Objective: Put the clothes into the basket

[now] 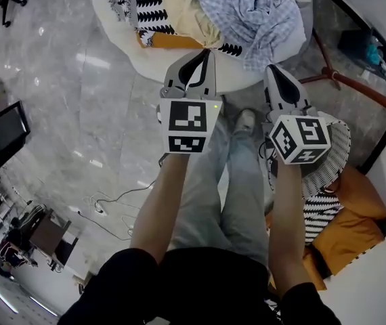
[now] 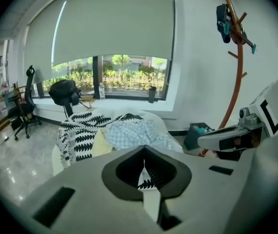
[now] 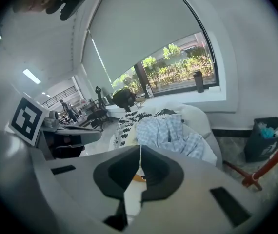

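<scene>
Head view: left gripper (image 1: 205,56) and right gripper (image 1: 273,70), fingers clenched empty, hang near the round white tabletop (image 1: 152,63) bearing a blue checked shirt (image 1: 247,12); the striped black-and-white woven basket (image 1: 338,144) stands right of it.

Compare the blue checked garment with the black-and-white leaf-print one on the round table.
The blue checked garment is pale and bunched up; the leaf-print garment is bold black-on-white and spread flatter. In the head view the checked one lies right of the leaf-print one. Both sit on the white table.

Basket (image 1: 339,149) partly behind right hand-held gripper (image 1: 274,73)
</scene>
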`<state>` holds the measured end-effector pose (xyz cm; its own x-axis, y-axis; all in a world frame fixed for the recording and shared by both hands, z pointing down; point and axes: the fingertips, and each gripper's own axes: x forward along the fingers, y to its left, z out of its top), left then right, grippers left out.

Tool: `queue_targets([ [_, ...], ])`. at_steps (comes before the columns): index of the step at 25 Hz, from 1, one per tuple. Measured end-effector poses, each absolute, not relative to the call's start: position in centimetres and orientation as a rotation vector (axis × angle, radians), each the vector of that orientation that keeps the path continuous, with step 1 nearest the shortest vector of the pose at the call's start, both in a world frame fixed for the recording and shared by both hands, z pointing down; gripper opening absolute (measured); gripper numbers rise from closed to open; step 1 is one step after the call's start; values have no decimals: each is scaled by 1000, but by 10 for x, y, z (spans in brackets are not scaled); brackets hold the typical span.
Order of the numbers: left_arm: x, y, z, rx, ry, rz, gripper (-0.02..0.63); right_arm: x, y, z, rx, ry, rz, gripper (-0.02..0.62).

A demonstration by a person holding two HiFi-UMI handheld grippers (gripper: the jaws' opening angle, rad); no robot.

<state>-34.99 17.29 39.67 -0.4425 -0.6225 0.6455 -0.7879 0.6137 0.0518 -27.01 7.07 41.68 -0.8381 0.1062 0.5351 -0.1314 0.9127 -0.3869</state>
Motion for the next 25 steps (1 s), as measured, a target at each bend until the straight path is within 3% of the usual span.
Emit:
queue_targets([
  [12, -402, 124, 466, 1220, -2096, 407, 8, -311, 42, 476, 77, -2415, 518, 20],
  [13, -407, 120, 472, 1237, -2084, 427, 9, -313, 39, 483, 87, -2397, 521, 45],
  [15, -417, 112, 485, 1271, -2063, 463, 9, -316, 31, 498, 119, -2358, 550, 189],
  [19, -435, 100, 508, 1300, -2019, 486, 15, -323, 17, 525, 168, -2313, 561, 222],
  [22, -447, 94, 525, 1294, -1981, 495, 157, -330, 11, 546, 180, -2276, 532, 250],
  [25, -458, 91, 542, 1287, -1933, 520, 200, -336, 6, 565, 189, -2232, 473, 278],
])
